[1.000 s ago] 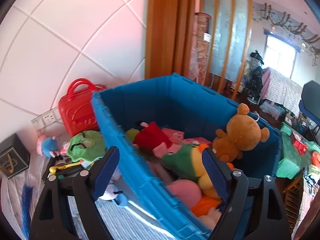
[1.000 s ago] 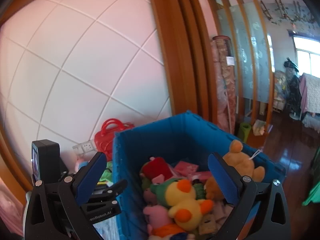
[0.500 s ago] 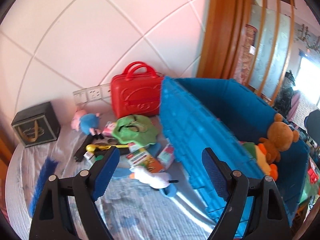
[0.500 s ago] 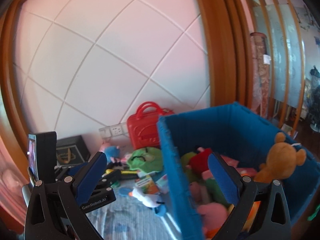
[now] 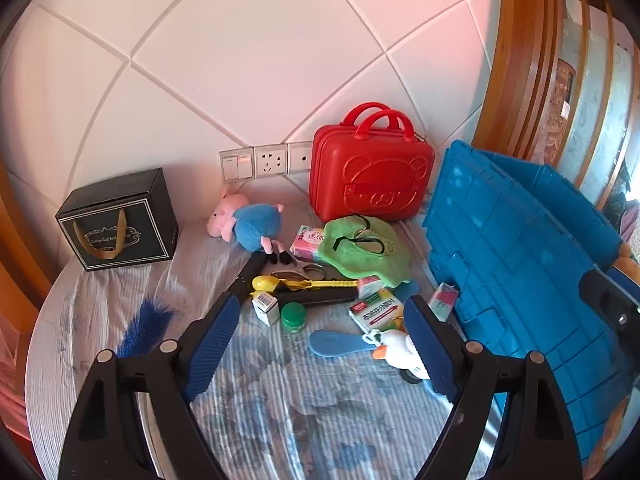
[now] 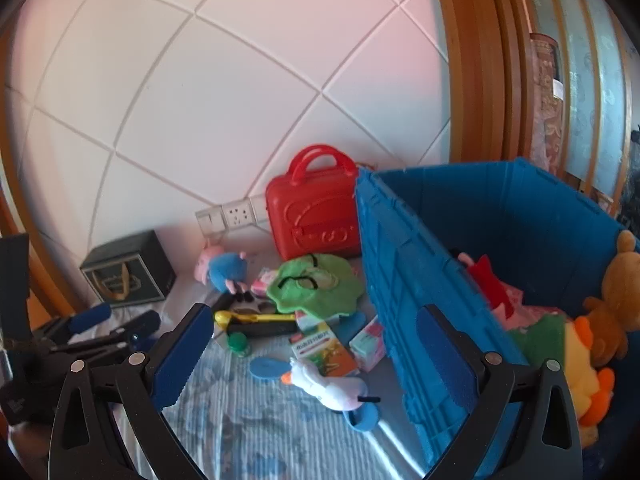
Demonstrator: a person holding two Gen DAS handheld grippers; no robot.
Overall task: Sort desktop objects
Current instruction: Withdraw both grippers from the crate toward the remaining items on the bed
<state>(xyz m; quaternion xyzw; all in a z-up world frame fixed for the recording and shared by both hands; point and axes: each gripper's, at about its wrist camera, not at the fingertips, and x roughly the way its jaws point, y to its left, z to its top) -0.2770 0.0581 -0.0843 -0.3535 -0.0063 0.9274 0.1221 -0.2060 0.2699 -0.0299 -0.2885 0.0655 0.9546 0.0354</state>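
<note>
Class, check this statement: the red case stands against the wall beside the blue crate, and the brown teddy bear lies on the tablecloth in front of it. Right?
Not quite. The red case does stand by the wall beside the blue crate, but the brown teddy bear sits inside the crate, as the right wrist view shows.

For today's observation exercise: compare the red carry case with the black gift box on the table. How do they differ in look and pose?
The red carry case is glossy moulded plastic with rounded corners; the black gift box is square-edged with a pale printed border. The case has two stiff arched handles rising above it; the box has a limp gold ribbon handle hanging down its front. The case stands beside the blue crate; the box stands alone at the far left. Both stand upright by the wall.
</note>
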